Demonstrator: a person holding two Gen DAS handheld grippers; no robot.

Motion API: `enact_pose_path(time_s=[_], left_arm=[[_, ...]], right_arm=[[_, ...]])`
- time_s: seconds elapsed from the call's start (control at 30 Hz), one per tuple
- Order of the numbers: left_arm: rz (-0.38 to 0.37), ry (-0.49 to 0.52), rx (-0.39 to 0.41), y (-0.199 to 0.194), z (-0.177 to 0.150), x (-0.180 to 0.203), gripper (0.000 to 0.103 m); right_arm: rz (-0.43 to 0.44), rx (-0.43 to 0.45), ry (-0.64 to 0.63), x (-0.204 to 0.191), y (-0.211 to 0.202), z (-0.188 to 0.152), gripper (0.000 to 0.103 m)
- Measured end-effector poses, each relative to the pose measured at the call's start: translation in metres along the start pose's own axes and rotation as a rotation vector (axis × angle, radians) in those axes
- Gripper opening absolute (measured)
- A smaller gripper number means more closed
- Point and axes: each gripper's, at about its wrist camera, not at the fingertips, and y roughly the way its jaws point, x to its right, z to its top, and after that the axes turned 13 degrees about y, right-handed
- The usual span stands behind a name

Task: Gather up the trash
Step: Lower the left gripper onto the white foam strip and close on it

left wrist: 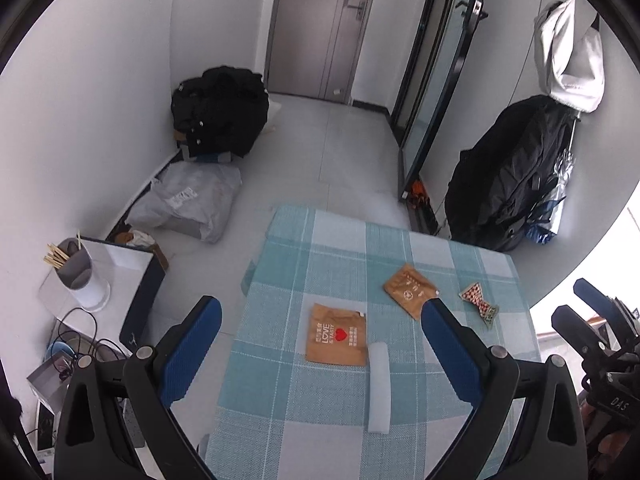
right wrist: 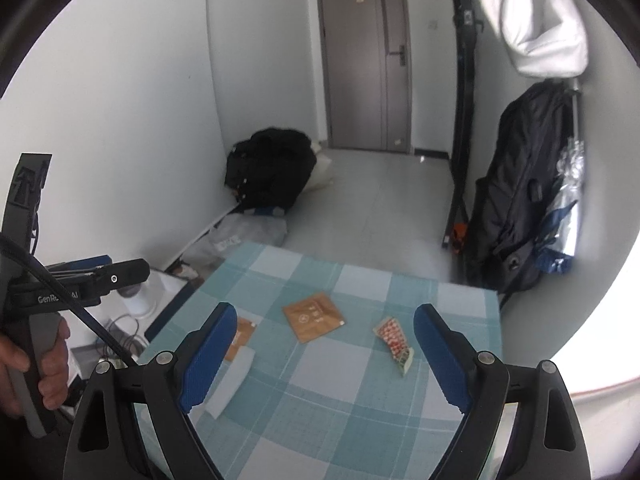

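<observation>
Here, both grippers hang above the teal-and-white checked cloth surface (left wrist: 320,396) with nothing in them. The left gripper (left wrist: 320,344) has its blue-padded jaws spread wide and empty; the right gripper (right wrist: 324,354) is likewise wide open and bare.

The trash lies flat on the cloth: a brown paper packet with a red heart (left wrist: 337,334), a white foam strip (left wrist: 378,387) touching its near right edge, a second brown paper sachet (left wrist: 409,290) farther off, and a crumpled red-and-white checked wrapper (left wrist: 479,305) to its right.

The likely trouble is the thinness of these pieces. Flat packets could slide under closing jaws, and the pads may pinch the cloth instead and drag it. No bin shows in either view.

The heart packet reads "LOVE", with smaller print I cannot read. In the right wrist view, the left gripper's body bears "GenR…", partly hidden by a cable.
</observation>
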Motion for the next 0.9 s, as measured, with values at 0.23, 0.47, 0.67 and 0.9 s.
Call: enact_pose_path(time_s=[0.23, 0.47, 0.67, 0.9], left_arm=[[-0.015, 0.031, -0.069, 0.023, 0.000, 0.005, 0.098], [-0.044, 0.052, -0.180, 0.054, -0.011, 0.011, 0.098], [-0.076, 0.120, -0.282, 0.076, -0.026, 0.029, 0.091], [-0.068, 0.228, -0.365, 0.091, -0.031, 0.050, 0.066]], right_arm=[[0.004, -0.022, -0.038, 0.002, 0.023, 0.010, 0.090], [-0.019, 0.005, 0.004, 0.024, 0.047, 0.029, 0.090], [-0.009, -0.040, 0.114, 0.055, 0.069, 0.030, 0.091], [-0.003, -0.112, 0.199, 0.073, 0.088, 0.038, 0.091]])
